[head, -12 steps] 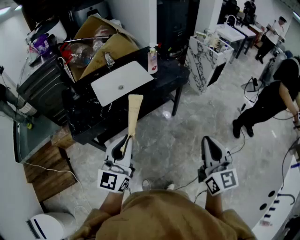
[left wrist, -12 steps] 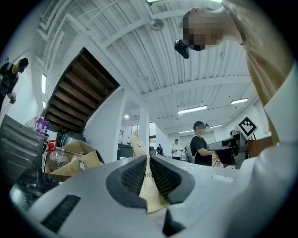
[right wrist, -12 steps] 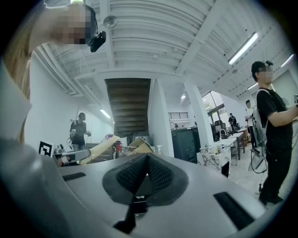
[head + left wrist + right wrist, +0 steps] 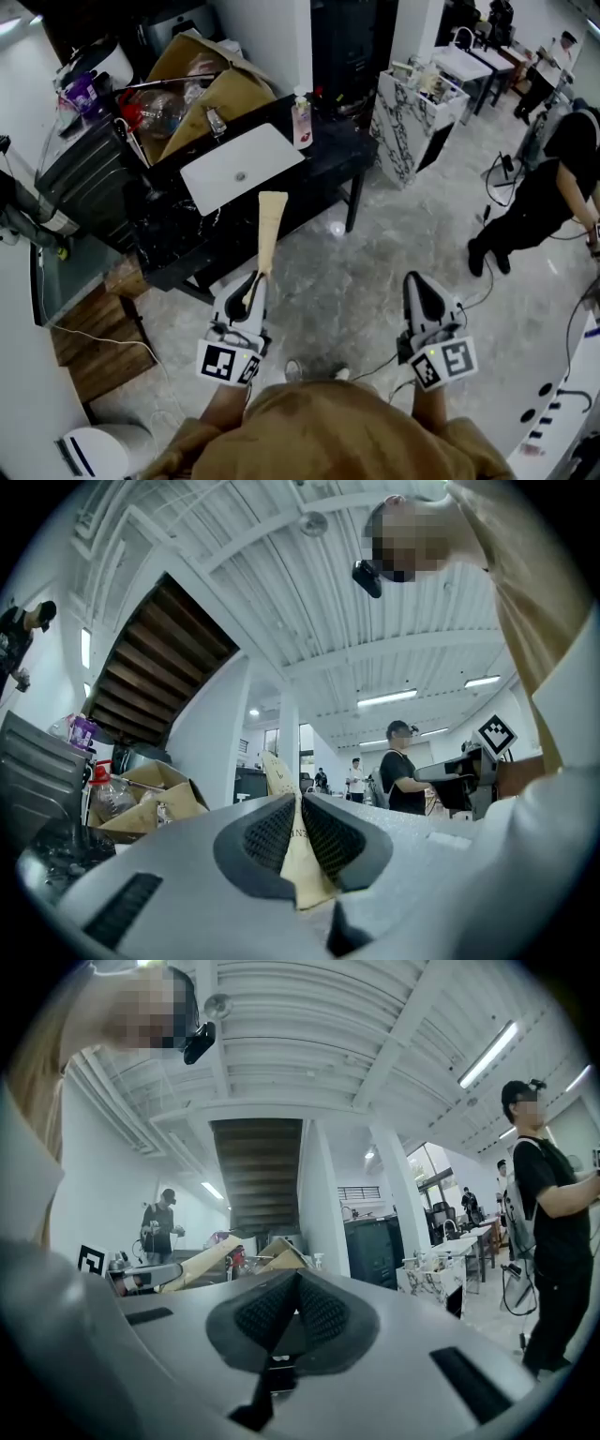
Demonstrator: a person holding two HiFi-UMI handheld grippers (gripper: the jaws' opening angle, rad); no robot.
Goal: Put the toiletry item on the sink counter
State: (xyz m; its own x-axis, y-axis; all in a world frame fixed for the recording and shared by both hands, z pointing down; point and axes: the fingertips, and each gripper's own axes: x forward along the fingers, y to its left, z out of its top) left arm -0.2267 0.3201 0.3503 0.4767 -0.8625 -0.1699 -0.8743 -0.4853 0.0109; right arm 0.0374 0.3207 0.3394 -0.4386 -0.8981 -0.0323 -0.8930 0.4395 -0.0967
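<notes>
Grey marble floor [image 4: 375,272] underfoot. Pinched flat in the left gripper [image 4: 251,286]: a beige tube [image 4: 269,225], held in the air, pointing at 12 o'clock toward the black counter [image 4: 328,159] with 1 white sink [image 4: 242,164]. At 3 o'clock from it, right gripper [image 4: 419,281], closed on nothing.

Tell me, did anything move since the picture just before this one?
Nothing visibly changed. The left hand-held gripper still pinches the beige toiletry tube, which has not yet been set on the black sink counter. The right hand-held gripper stays shut with nothing in it.
</notes>
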